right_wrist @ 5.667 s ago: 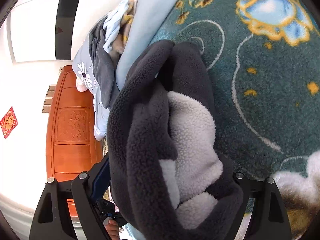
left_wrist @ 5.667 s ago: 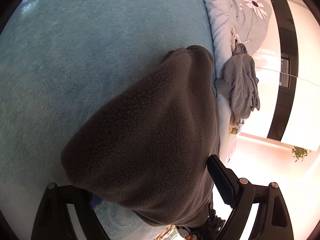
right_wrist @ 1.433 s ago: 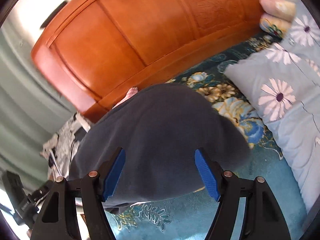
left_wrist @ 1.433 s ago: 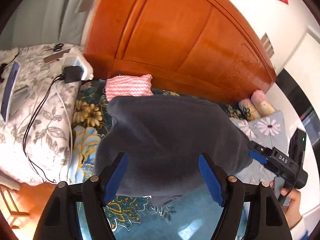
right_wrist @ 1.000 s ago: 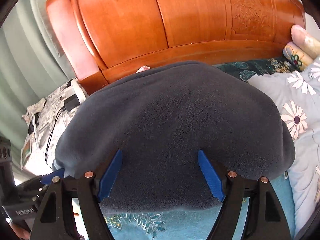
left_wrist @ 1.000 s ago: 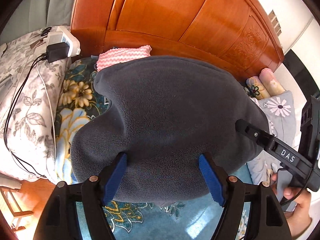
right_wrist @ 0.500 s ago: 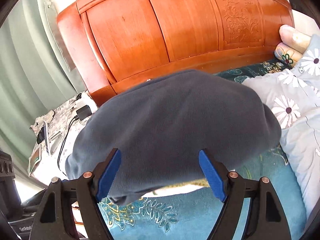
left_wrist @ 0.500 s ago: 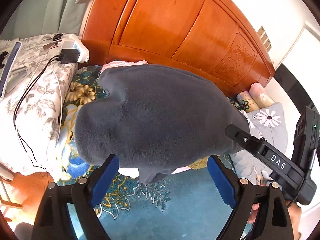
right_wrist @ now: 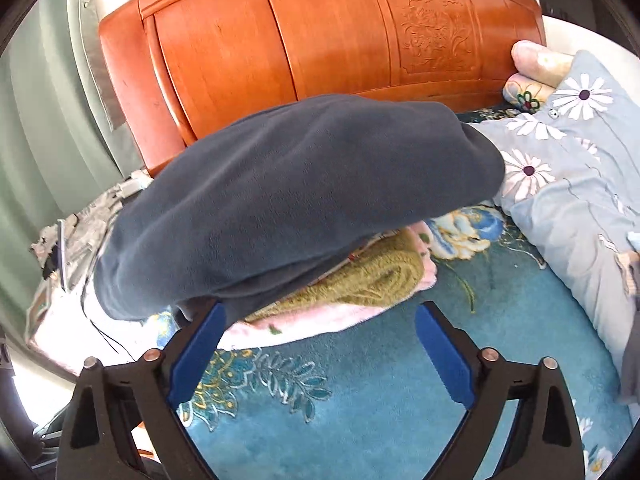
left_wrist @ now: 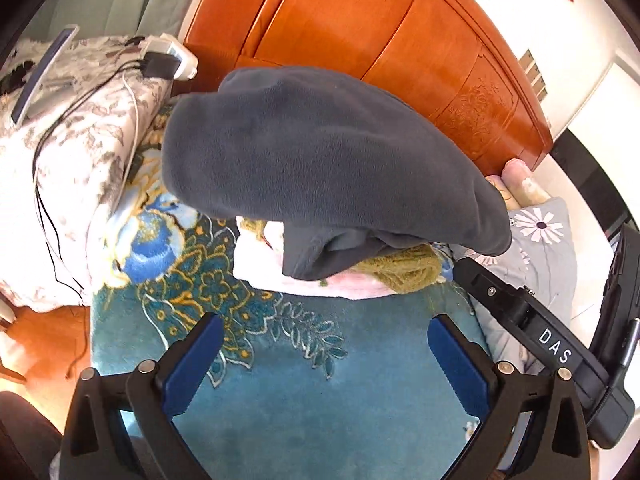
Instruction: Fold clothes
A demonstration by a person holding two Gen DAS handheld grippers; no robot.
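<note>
Both claws, left claw (left_wrist: 320, 364) and right claw (right_wrist: 316, 348), have just spread wide and empty, letting go of the folded grey fleece (left_wrist: 320, 160), now at 12 o'clock atop the clothes pile (right_wrist: 352, 280) on the bed (left_wrist: 320, 400): this garment looks done.

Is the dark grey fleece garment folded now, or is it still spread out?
Folded. The dark grey fleece sits as a compact bundle on top of the stack of folded clothes by the headboard; both grippers, just opened, are clear of it.
</note>
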